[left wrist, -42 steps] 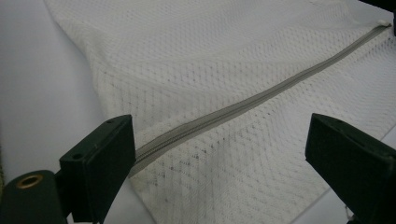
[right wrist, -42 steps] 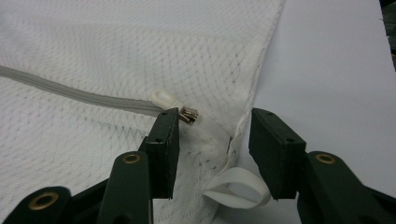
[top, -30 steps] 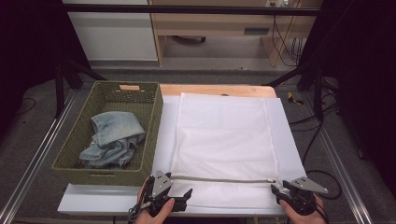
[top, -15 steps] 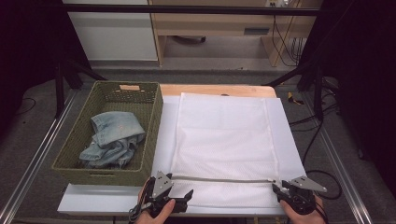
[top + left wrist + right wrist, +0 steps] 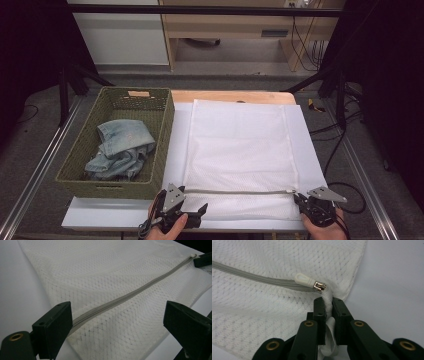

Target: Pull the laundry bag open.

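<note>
Right gripper (image 5: 326,306), just closed, pinches the bag (image 5: 240,150) tab beside the zip pull (image 5: 304,279); left gripper (image 5: 117,322) gapes and should be clamped onto the zip's other end.

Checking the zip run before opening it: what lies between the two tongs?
In the high view, only the closed grey zip of the mesh bag runs from left tongs to right tongs.

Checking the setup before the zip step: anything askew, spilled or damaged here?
Nothing stands out. The mesh bag lies flat and square on the table, zipper shut. The jeans sit crumpled in the basket. The right gripper has just closed on the bag's end tab; the left gripper is open.
</note>
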